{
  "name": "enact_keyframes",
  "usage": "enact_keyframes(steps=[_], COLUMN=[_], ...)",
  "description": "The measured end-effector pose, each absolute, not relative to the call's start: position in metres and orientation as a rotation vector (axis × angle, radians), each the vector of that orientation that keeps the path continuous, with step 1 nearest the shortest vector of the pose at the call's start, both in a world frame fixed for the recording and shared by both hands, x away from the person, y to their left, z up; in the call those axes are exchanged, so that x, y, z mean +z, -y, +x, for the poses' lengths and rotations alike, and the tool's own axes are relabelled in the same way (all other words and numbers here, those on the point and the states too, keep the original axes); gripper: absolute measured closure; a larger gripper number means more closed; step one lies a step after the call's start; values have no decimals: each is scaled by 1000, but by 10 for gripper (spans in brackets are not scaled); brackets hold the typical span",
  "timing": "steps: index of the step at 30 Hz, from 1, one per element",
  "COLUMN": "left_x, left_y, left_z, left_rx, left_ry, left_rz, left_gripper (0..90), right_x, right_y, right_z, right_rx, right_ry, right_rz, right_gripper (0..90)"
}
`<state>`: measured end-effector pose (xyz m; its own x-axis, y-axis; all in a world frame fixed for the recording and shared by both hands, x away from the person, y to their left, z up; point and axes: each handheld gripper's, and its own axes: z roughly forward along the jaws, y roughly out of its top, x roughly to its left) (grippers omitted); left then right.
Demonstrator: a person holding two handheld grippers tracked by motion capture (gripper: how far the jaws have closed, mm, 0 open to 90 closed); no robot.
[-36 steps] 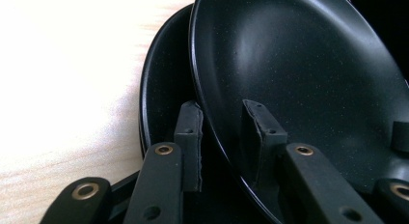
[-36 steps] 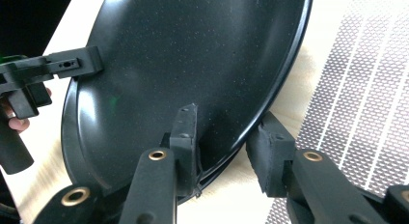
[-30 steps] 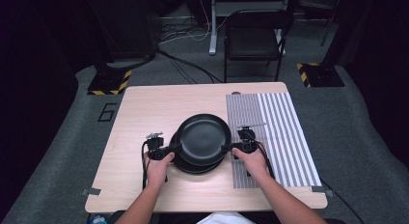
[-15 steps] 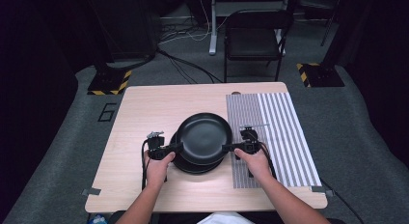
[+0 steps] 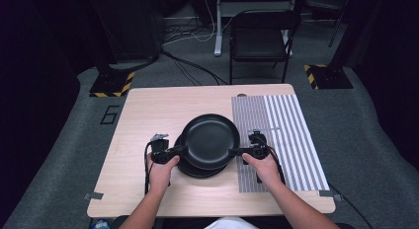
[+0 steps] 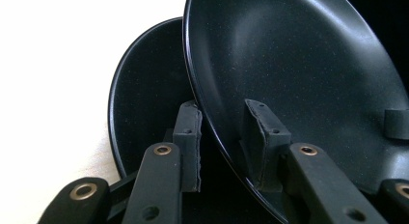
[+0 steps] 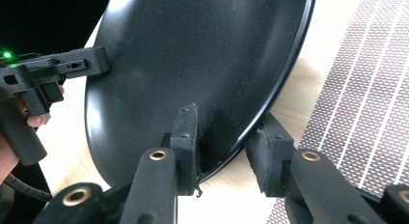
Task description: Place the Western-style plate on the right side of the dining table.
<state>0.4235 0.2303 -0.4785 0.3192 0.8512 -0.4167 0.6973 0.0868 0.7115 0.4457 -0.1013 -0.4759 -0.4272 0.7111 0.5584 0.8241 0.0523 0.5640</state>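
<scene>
Top plate [image 5: 210, 140] gripped at opposite rims by left gripper [image 5: 174, 151] and right gripper [image 5: 236, 151], above the lower plate [image 5: 197, 171] on the table [image 5: 148, 110].
Left gripper view: lower plate's hollow [image 6: 144, 98]; its far side is covered. Right gripper view: striped mat [image 7: 366, 89]; lower plate hidden.

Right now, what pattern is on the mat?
Grey and white stripes on the mat; the high view shows it best.

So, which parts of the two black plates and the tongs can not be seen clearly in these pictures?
- Lower plate, high view: mostly covered by the upper plate; how many plates lie below cannot be told.
- Upper plate, right gripper view: its top is cut off by the frame edge.
- Left tongs, left gripper view: the rim sits between the pads, but firm contact is unclear.
- Right tongs: the far pad's contact is hidden behind the rim.
</scene>
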Motion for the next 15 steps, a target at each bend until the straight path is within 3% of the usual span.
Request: enact_keyframes(steps=[15], left_x=[-471], left_y=[-226], left_z=[424], left_rx=[201], left_ry=[-1388], left_rz=[1653], left_gripper=[685], right_x=[-467], right_y=[107], right_z=[439], right_rx=[-1353], right_ry=[2179], right_rz=[-1600], right_gripper=[658])
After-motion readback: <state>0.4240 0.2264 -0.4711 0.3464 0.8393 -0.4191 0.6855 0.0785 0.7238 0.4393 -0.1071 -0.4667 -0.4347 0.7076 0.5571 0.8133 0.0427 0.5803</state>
